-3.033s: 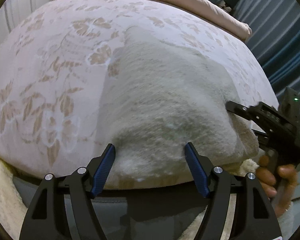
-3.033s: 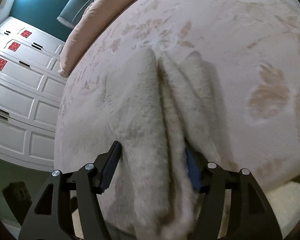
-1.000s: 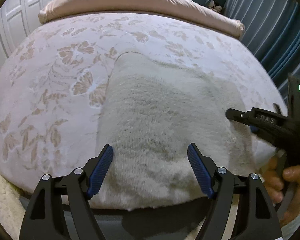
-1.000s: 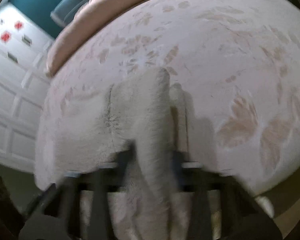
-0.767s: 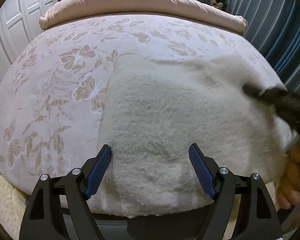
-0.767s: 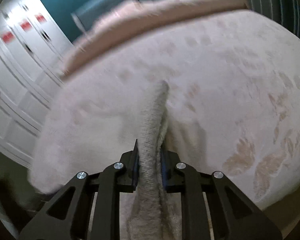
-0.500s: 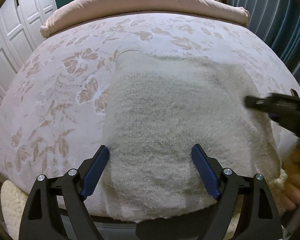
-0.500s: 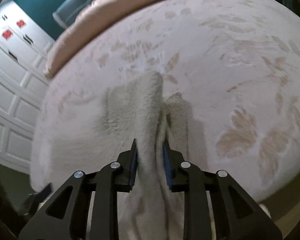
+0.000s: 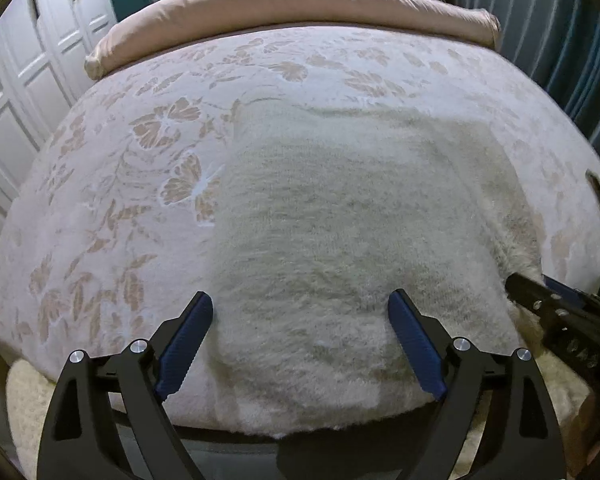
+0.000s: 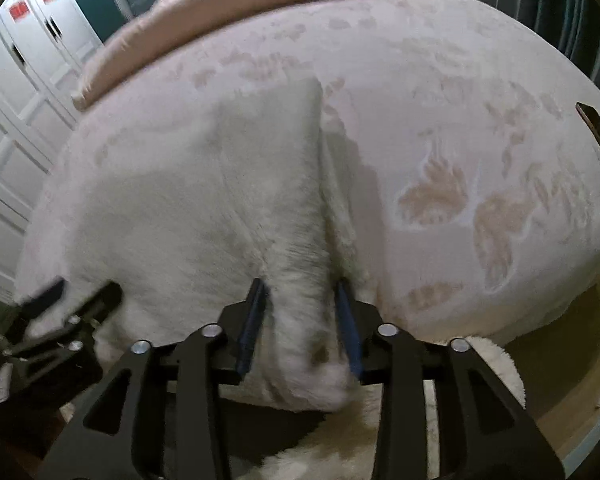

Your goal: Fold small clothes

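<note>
The left hand-held gripper hung wide open over the cream knit garment, gripping nothing. The right hand-held gripper had just been opening, a fold of cloth loose between its jaws. The garment lay folded at the bed's near edge, with further folds probably left.

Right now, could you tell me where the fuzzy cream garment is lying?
The cream garment lies on the floral bedspread at the bed's near edge, ahead of the left tool, its right-hand fold between the right tool pads.
</note>
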Motion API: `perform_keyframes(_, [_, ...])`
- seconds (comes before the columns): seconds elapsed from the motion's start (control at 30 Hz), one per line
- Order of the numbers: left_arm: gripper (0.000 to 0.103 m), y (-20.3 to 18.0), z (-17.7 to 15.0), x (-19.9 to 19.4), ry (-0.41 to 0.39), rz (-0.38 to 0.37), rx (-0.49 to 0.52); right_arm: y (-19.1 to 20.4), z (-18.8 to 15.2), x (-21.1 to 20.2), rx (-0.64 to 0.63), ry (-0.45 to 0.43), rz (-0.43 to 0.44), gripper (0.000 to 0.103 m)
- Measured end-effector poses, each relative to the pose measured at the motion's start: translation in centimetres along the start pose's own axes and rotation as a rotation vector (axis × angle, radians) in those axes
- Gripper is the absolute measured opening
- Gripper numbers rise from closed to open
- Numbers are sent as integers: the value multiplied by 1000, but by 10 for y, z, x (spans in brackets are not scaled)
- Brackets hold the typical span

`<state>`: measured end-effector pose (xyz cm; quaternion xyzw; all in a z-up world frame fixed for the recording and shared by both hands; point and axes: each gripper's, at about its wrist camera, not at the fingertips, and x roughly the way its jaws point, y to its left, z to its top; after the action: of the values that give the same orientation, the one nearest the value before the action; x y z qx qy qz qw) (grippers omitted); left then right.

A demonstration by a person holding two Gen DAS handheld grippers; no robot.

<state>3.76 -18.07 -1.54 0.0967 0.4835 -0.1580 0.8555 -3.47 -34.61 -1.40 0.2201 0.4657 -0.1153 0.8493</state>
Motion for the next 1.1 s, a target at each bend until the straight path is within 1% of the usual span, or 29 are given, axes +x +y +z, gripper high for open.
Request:
perform_keyframes(0.03, [87,6,1,-3,-7,-10,-28,-4,2,-4,18,-16,24,66])
perform_keyframes(0.07, [87,15,3,-5,-10,-24,-68,-11,4,-6,43,-33,39,73])
perform_keyframes(0.1, [87,20,4,-3,-3,-39,-93,-18,6,-3,59,-40,33,76])
perform_keyframes(0.17, [87,30,7,6,37,-63,-142,-25,8,8,74,-9,27,76])
perform_keyframes(0.2, [87,35,7,12,62,-72,-176,-32,10,19,96,20,62,76])
perform_keyframes(0.23, [87,39,7,18,79,-88,-202,-29,9,25,109,35,83,76])
perform_keyframes(0.3, [90,44,8,27,107,-119,-238,-33,10,41,141,75,140,77])
perform_keyframes(0.4, [94,42,9,38,129,-126,-248,-34,9,49,148,74,179,87])
perform_keyframes(0.47, [94,36,12,44,132,-122,-234,-34,8,52,147,71,200,90])
perform_keyframes(0.5, [97,33,14,45,132,-112,-225,-35,8,54,145,65,211,92])
perform_keyframes(0.53, [98,29,15,47,128,-93,-216,-34,9,55,141,62,218,93])
perform_keyframes(0.77, [98,13,17,55,83,-59,-160,-36,17,67,141,36,277,95])
perform_keyframes(0.87, [98,13,18,59,71,-63,-158,-35,19,70,128,22,286,96])
perform_keyframes(1.1, [98,15,17,65,51,-97,-163,-31,25,75,123,2,322,96])
